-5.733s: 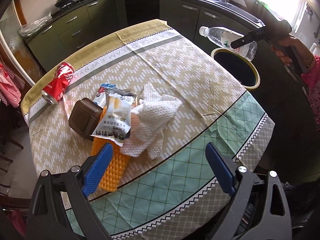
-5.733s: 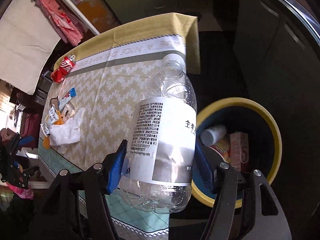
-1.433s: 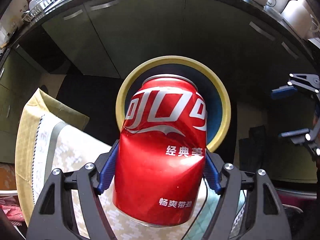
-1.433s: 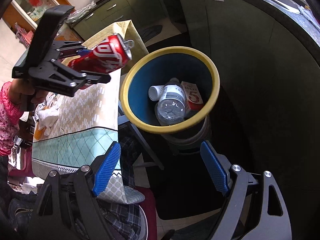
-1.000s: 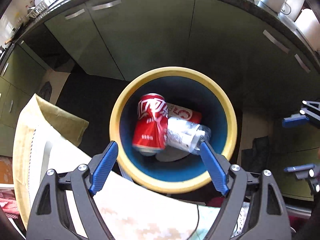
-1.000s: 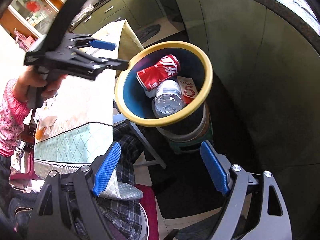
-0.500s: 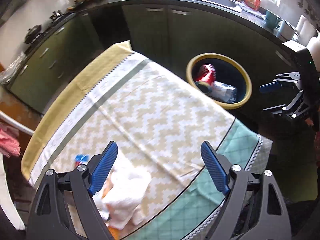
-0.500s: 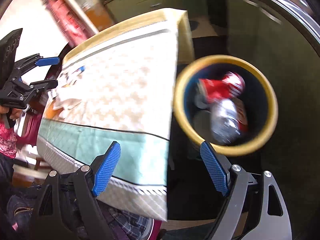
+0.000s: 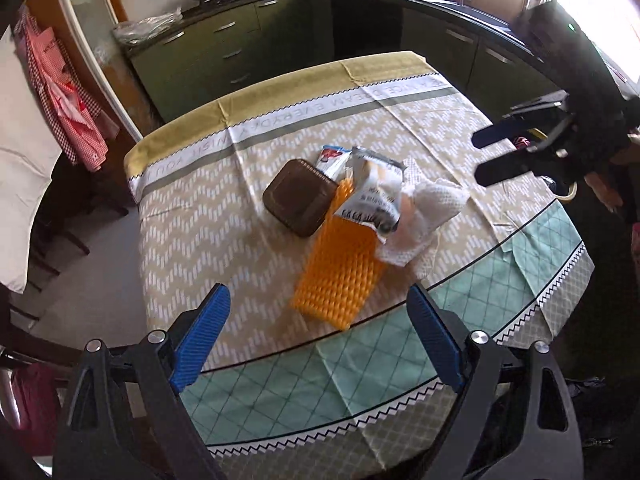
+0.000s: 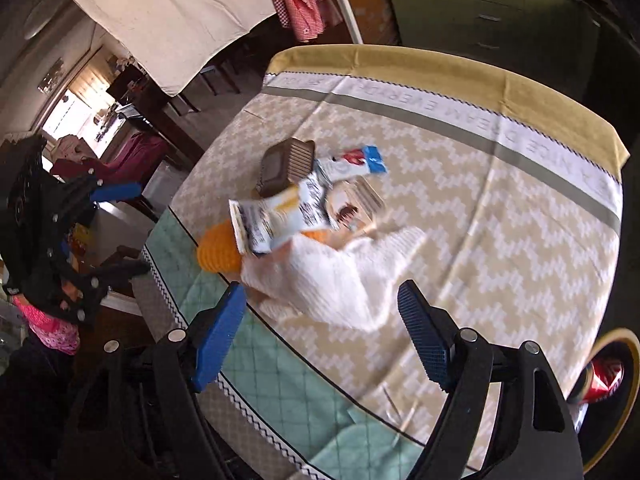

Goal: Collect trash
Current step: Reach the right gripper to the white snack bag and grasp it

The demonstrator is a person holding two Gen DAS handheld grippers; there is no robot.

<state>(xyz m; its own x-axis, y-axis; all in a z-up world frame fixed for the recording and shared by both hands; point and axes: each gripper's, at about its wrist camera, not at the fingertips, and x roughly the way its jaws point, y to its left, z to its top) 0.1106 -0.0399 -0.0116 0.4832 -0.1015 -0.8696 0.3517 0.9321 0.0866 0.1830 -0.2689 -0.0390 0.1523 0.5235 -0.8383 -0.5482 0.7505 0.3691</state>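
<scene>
A trash pile lies mid-table: a brown tray (image 9: 300,198), an orange foam sheet (image 9: 340,276), a white snack wrapper (image 9: 372,196), a blue-and-red wrapper (image 9: 332,156) and a crumpled paper towel (image 9: 424,216). My left gripper (image 9: 316,294) hovers over the table's near edge, its jaws opening with nothing between them. My right gripper (image 10: 320,290) hangs above the paper towel (image 10: 340,280), jaws closing slightly and holding nothing. It also shows at the right of the left wrist view as the right gripper (image 9: 500,152). The red can (image 10: 600,376) lies in the yellow-rimmed bin (image 10: 624,344).
The patterned tablecloth (image 9: 200,232) covers the table. Green kitchen cabinets (image 9: 240,52) stand behind it. A person's pink sleeve (image 10: 48,320) and the left gripper (image 10: 120,230) show at the left of the right wrist view. The bin stands off the table's right corner.
The left gripper let the red can drop into the bin. Both grippers then swung away from the bin and now face the trash pile on the table.
</scene>
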